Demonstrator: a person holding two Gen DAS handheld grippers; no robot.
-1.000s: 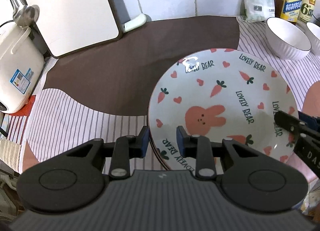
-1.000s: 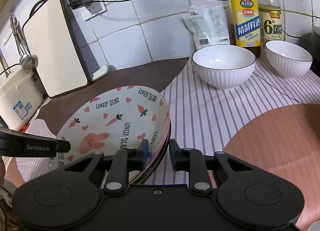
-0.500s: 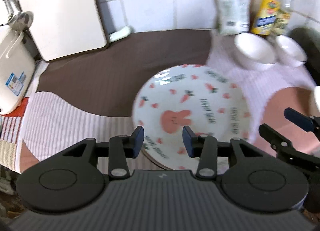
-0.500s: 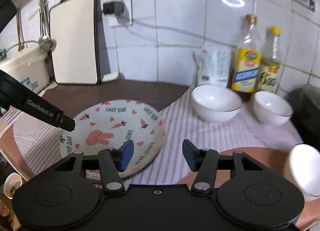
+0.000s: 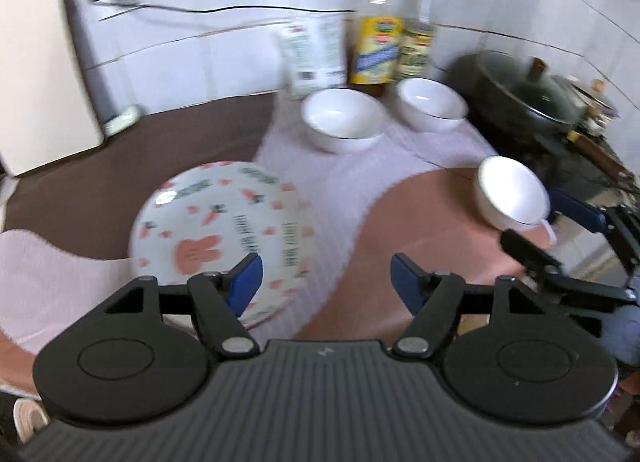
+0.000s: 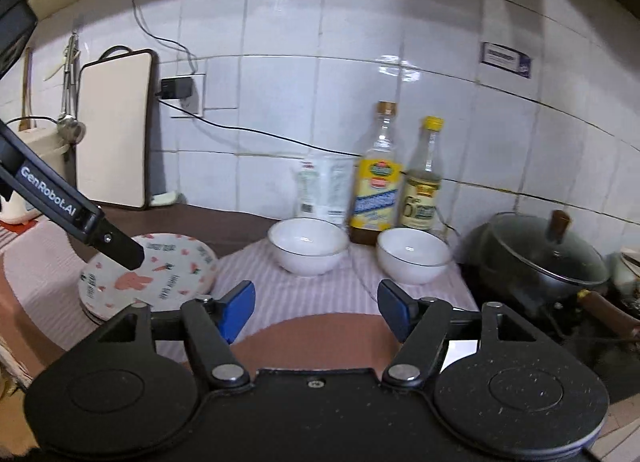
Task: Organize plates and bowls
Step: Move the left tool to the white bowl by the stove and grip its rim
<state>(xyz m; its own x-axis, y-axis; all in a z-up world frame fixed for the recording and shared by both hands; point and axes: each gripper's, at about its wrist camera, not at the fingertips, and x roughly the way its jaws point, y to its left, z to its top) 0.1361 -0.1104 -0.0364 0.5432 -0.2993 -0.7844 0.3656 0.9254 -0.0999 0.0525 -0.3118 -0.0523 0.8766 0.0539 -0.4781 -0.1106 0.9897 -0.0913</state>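
With both the left gripper and right gripper opening and empty, the rabbit-print plate stack rests near-left on the tablecloth; glazed ceramic is probably rigid, slippery and fragile, so grip opposite rims.

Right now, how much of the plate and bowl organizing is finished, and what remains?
Done: the bunny-print plates sit stacked on the striped cloth. In hand: nothing; the left gripper and right gripper are opening with nothing between them. Left: three white bowls stand apart, two by the bottles and one near the pot.
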